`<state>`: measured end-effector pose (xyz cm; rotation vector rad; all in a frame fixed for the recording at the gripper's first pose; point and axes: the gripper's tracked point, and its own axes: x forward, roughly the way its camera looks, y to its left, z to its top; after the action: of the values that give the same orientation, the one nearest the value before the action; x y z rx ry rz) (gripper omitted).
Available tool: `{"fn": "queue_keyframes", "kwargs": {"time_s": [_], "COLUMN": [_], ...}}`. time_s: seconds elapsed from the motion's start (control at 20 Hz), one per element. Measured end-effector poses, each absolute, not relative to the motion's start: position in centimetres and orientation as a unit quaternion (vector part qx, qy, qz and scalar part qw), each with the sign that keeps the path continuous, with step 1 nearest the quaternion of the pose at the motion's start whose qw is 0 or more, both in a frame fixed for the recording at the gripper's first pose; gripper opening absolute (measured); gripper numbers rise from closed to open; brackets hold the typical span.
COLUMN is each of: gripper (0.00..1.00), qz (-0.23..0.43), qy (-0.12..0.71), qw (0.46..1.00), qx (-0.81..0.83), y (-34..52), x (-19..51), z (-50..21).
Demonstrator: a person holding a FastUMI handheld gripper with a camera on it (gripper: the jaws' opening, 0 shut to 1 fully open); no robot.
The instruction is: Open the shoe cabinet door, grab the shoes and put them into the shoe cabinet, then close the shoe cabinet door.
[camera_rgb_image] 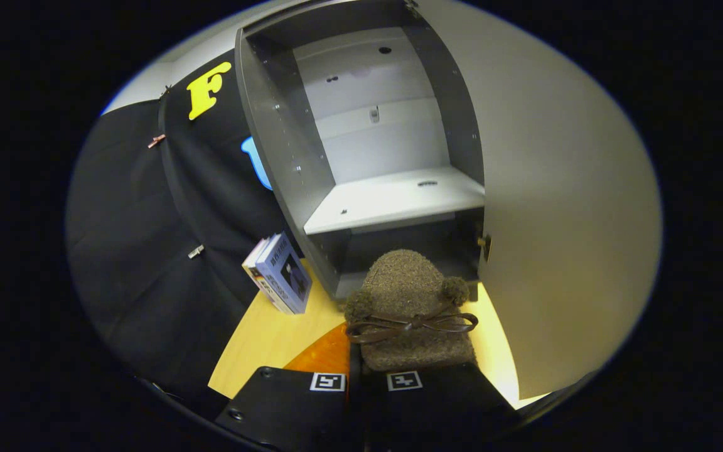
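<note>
A brown fuzzy shoe [408, 295] with two pom-poms and a dark ribbon bow rides just ahead of my fingers, its toe pointing at the cabinet. My gripper [364, 378] is shut on the shoe's rear edge, with the fingers nearly together. The grey shoe cabinet [286, 157] stands open right in front. Its pale shelf [393, 201] is bare, and the shoe's toe sits at the mouth of the dark lower compartment [399, 248] beneath it. The cabinet door [562, 220] is swung wide to the right of the shoe.
Two books [281, 274] lean against the cabinet's left outer wall on the light wooden surface [261, 339]. An orange patch [327, 355] lies just left of the shoe. Black cloth [148, 251] closes off the left side.
</note>
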<state>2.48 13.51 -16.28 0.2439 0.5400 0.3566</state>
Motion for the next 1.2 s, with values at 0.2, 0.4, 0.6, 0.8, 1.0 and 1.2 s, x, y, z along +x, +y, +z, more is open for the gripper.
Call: {"fn": "queue_keyframes", "kwargs": {"time_s": [0.2,0.4,0.6,0.8,1.0,1.2], "gripper": [0.1,0.09,0.09,0.1,0.09,0.09], "qz": [0.174,0.174,0.163,0.136,0.113,0.1], "qy": [0.228,0.212,0.242,0.26,0.289,0.302], "qw": [0.95,0.954,0.952,0.953,0.948,0.945], "qx": [0.123,0.117,0.096,0.081,0.075,0.074], "y": [14.1,15.9,18.0,19.2,20.4,21.9], "x": [7.6,14.3,22.4,30.4,35.4,38.4], "z": [-9.3,-5.5,-6.6,-9.2,-13.2,-15.7]}}
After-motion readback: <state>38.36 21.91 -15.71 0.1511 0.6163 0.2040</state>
